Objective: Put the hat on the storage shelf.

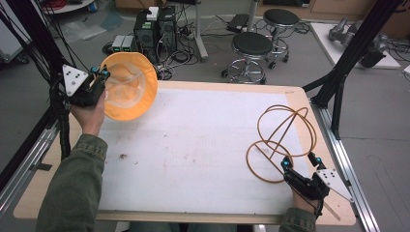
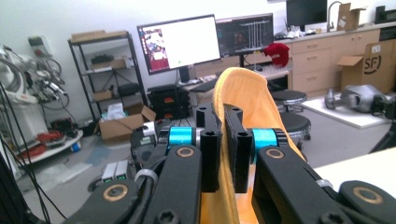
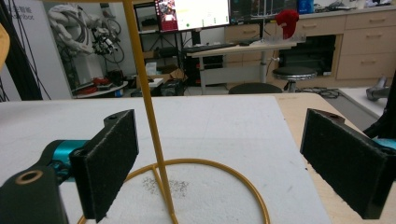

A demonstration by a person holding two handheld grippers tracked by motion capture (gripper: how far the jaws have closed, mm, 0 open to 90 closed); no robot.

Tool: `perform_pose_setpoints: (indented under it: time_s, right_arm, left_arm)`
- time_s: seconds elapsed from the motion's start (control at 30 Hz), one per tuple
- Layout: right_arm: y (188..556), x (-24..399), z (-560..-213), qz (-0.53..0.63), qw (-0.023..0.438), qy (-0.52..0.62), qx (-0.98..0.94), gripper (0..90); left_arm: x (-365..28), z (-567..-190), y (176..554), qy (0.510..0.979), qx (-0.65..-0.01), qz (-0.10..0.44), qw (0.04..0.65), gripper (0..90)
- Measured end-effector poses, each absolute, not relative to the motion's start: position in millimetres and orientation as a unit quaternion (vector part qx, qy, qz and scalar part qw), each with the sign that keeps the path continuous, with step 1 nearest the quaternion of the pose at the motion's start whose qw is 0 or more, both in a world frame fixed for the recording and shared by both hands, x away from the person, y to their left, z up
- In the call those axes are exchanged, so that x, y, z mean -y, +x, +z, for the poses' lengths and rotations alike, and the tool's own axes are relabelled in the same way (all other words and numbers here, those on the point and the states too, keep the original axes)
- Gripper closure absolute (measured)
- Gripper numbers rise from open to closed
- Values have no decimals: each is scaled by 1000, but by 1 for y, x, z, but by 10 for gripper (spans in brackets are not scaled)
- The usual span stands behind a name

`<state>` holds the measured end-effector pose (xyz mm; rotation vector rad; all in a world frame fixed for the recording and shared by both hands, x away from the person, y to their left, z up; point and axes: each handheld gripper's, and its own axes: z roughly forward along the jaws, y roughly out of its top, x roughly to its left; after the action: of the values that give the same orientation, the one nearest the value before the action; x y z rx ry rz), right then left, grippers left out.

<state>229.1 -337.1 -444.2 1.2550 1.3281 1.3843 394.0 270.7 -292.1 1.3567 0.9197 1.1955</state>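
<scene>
High view is showing the left gripper (image 1: 99, 73) holding a yellow hat (image 1: 131, 86) by its brim, at about ten o'clock over the far left corner of the table (image 1: 193, 140), with the hat hanging clear of the white surface and its pale lining facing the camera. Left gripper view is showing the fingers (image 2: 210, 154) clenching a fold of the yellow fabric (image 2: 243, 107), which is rising upright between the black pads and spreading out behind them. At about four o'clock on the table a yellow wire stand (image 1: 283, 140) is sitting, its round base ring lying flat and its looped top tilting toward the far right. The right gripper (image 1: 300, 162) is resting just beside that base ring, its fingers (image 3: 109, 158) standing wide apart and released. Right gripper view is showing the stand's thin upright rod (image 3: 147, 107) rising between the two pads without touching either, nearer the one at nine o'clock, and the base ring (image 3: 210, 170) curving below on the white mat.
</scene>
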Motion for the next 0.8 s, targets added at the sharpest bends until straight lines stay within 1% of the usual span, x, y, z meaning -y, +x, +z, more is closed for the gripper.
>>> perform_pose_setpoints:
  time_s: [0.2,0.37,0.57,0.8]
  right_arm:
    - [227,337,-444,552,409,496,-531,102]
    - [224,336,-443,557,404,496,-530,102]
    - [223,336,-443,556,405,496,-530,102]
    - [220,338,-443,558,406,492,-531,102]
  left_arm:
    - [-260,-274,387,554,-382,509,537,859]
    - [-249,-265,381,551,-374,515,539,859]
    - [-230,-245,373,546,-354,523,550,859]
    - [-211,-237,365,546,-333,525,562,859]
